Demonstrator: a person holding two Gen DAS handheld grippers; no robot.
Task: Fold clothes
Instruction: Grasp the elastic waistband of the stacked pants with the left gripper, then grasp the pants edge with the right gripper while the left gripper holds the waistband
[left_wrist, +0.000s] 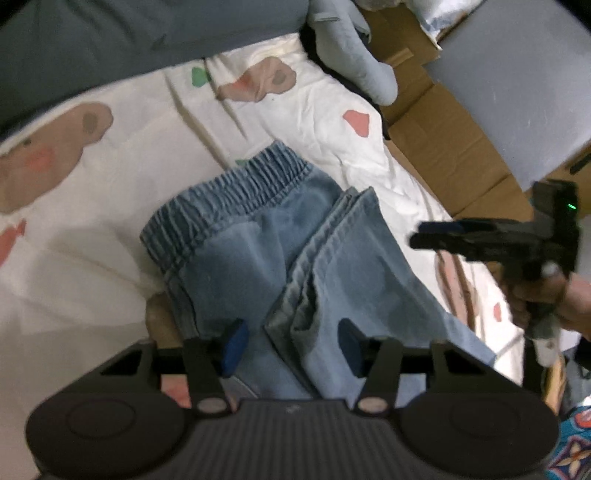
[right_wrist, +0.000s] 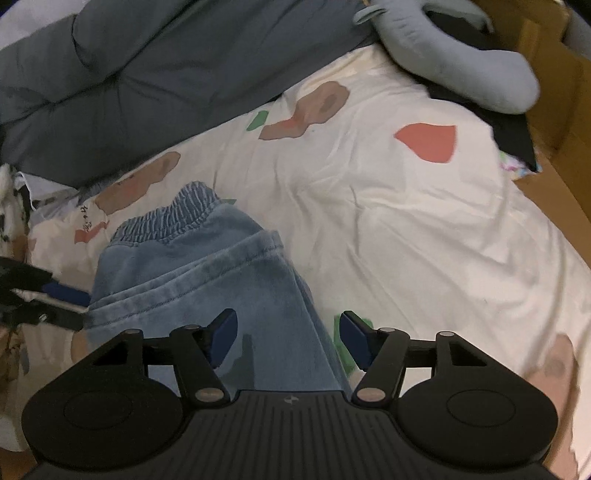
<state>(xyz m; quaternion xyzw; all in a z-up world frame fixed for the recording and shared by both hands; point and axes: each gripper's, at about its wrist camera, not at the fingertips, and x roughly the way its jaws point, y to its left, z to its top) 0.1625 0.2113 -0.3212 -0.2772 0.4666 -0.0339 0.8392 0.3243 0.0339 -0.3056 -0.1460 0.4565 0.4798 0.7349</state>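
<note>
Light blue denim trousers (left_wrist: 236, 251) with a gathered elastic waistband (left_wrist: 236, 188) lie folded on the white patterned bedsheet (left_wrist: 122, 206), with the leg hems laid up beside the waistband. My left gripper (left_wrist: 291, 326) is open just over the near end of the trousers, a fold ridge between its blue pads. In the right wrist view, my right gripper (right_wrist: 289, 315) is open over the right edge of the trousers (right_wrist: 207, 269), one finger above denim and the other above the sheet (right_wrist: 406, 229). Each gripper shows in the other's view: the right gripper (left_wrist: 428, 236), held by a hand, and the left gripper (right_wrist: 62, 295).
A dark grey duvet (right_wrist: 129, 74) covers the far side of the bed. A pale blue stuffed cushion (right_wrist: 461, 62) lies at the far right corner. Flattened cardboard (left_wrist: 443, 140) and a grey panel (left_wrist: 517, 92) stand beyond the bed's right edge. More fabric is piled at the left (right_wrist: 14, 206).
</note>
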